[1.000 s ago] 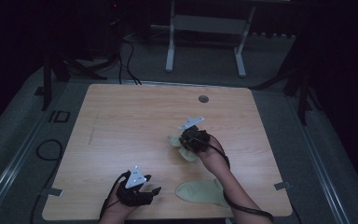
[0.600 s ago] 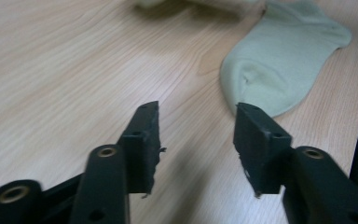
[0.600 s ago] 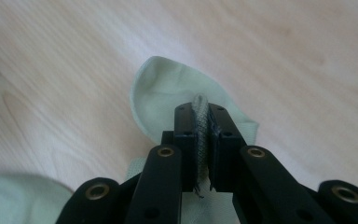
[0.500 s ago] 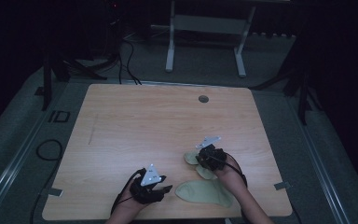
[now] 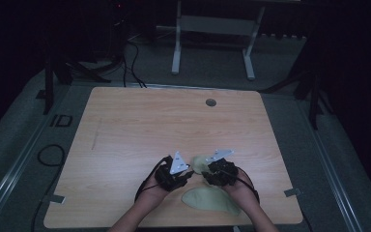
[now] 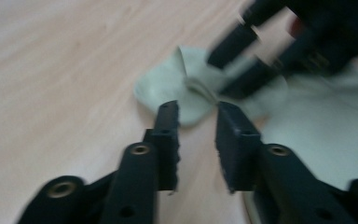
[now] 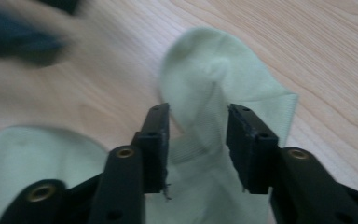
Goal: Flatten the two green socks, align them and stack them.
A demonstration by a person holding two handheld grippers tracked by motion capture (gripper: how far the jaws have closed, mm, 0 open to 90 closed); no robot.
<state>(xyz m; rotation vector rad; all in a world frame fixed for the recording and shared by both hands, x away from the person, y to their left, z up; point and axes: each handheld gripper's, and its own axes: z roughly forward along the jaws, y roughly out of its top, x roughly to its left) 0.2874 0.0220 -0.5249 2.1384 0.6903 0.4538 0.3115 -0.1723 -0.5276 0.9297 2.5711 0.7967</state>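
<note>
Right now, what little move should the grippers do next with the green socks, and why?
Probably ease the left gripper forward and close it on the sock. Its jaws are open just short of the sock's edge, while the right gripper has the cloth bunched between its own open jaws. A second sock lies flat nearby.

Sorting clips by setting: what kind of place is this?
Probably a lab or studio recording station, not a home: a bare wooden table on grey carpet, cables on the floor, a metal stand behind, dark surroundings.

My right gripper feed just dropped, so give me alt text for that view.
The right gripper is open, its jaws either side of a raised fold of a pale green sock on the wooden table. A second sock lies lower left.
</note>
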